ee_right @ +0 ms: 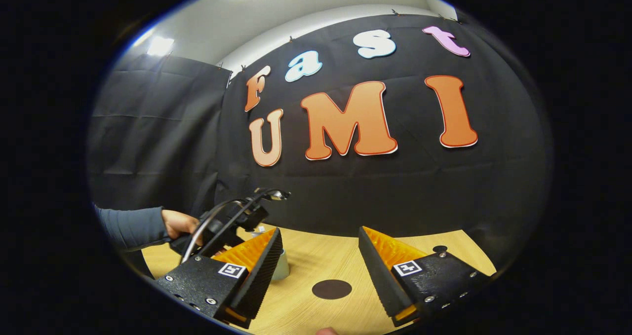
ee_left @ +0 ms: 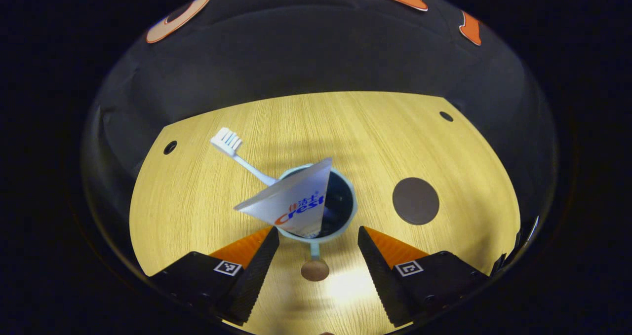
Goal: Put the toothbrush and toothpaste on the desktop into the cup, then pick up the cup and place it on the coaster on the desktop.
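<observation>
Pale-blue ceramic cup (ee_left: 340, 226), holding the white toothbrush (ee_left: 232, 147) and leaning toothpaste tube (ee_left: 296, 202), is sitting mid-desktop between the wide-open left gripper (ee_left: 318, 248) fingers. Gripping carelessly risks tipping the top-heavy contents before the dark round coaster (ee_left: 415, 201); the right gripper (ee_right: 321, 253) is hanging wide, empty.

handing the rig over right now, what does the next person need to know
Left gripper: open, fingers either side of the cup, not yet gripping.
Right gripper: open, raised, holding nothing.
Toothbrush and toothpaste stand in the cup; the coaster lies bare beside it on the desktop.
Done: both items in.
Left: grip the cup, set it on the coaster.
</observation>
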